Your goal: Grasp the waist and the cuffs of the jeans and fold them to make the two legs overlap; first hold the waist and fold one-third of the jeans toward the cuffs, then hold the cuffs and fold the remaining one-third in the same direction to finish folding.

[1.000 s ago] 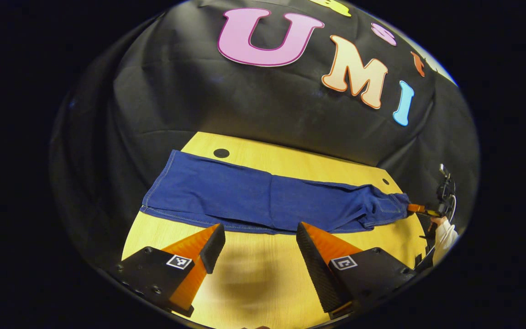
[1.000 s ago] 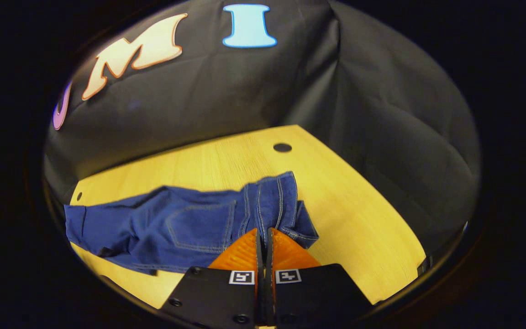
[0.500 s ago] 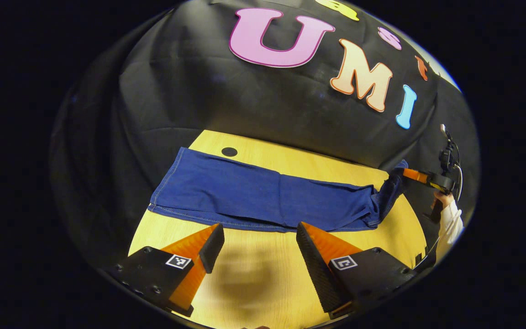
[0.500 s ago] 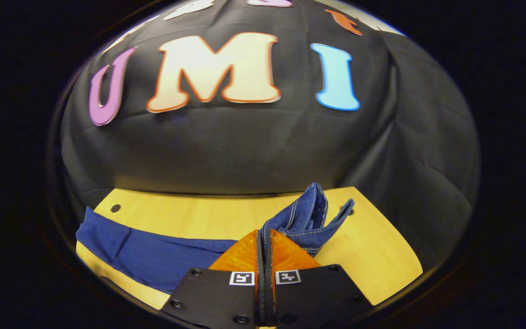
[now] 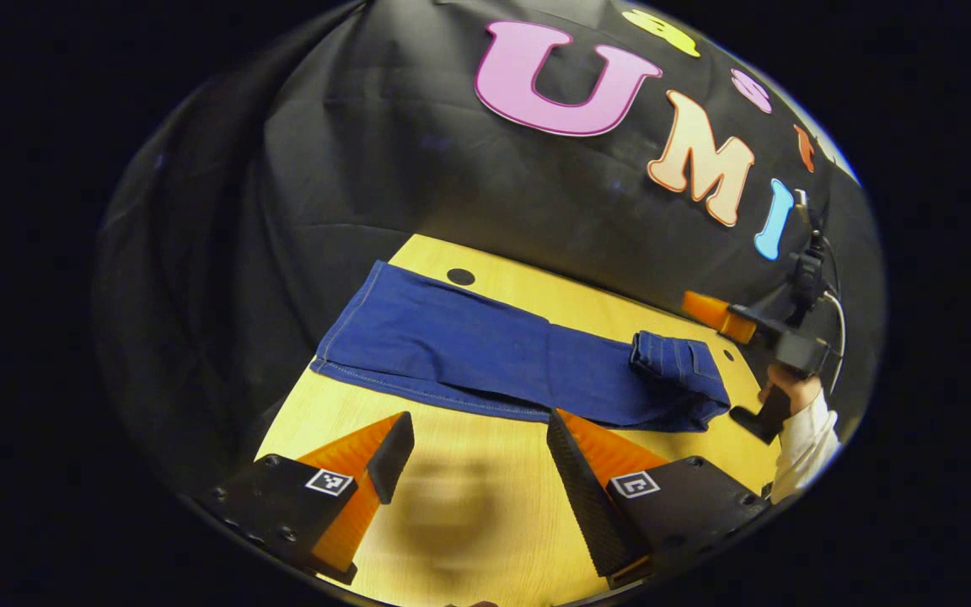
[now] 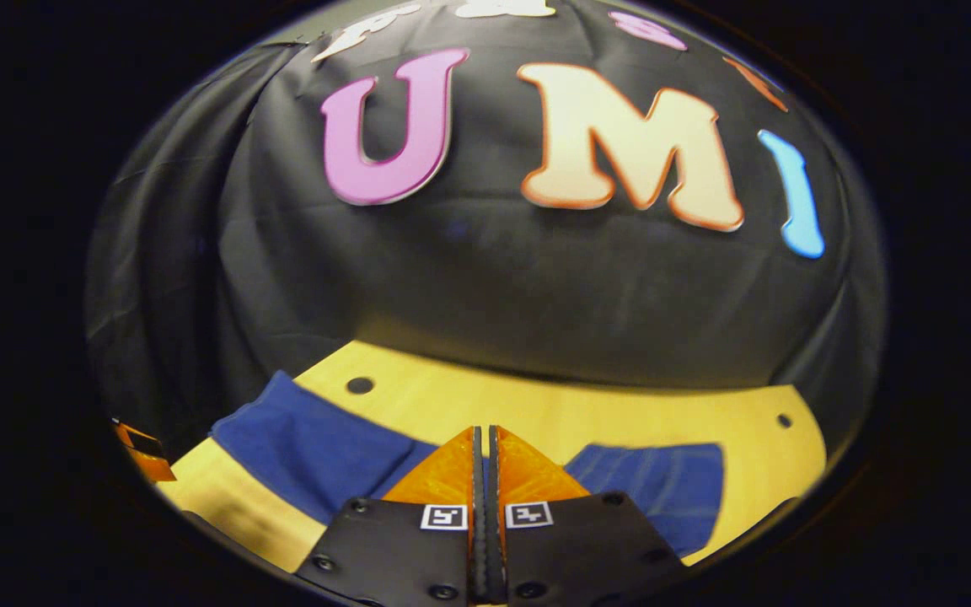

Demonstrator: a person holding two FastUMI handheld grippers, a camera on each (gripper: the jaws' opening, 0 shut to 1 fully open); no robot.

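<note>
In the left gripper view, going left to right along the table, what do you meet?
Cuff end of the jeans → black dot on the table → folded-over waist → right gripper → the hand holding it.

No readable text; only small square coded markers (image 5: 330,482).

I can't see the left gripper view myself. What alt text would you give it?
Blue jeans lie stretched along a yellow wooden table, the waist end folded back over the legs. The left gripper hovers open at the near edge; at far right a hand holds the right gripper above the fold.
</note>
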